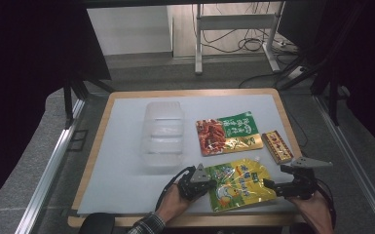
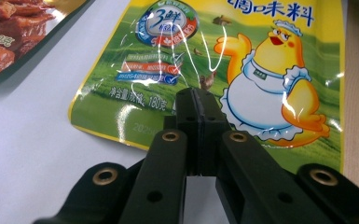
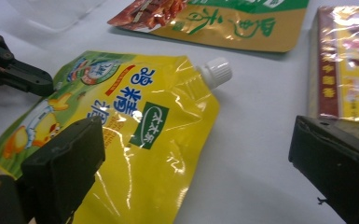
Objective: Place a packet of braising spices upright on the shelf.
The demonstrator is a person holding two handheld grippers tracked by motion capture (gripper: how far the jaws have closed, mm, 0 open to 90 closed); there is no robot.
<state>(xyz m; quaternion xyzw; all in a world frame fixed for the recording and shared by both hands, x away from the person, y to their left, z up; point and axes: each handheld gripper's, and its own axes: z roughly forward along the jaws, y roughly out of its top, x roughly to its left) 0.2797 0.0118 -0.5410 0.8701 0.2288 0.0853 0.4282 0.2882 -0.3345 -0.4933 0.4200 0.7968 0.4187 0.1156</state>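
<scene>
Lying on white mat (image 1: 126, 161), wood-edged.

Yellow pouch (image 3: 140, 135): glossy, crinkled plastic film, white plastic cap (image 3: 216, 72). Tub (image 1: 163, 134): clear plastic. Table (image 1: 126, 161) matt white, wood-edged.

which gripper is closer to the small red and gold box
Right. The right gripper sits just below the red and gold box, jaws open; the left gripper is across the yellow pouch, at its left edge.
</scene>
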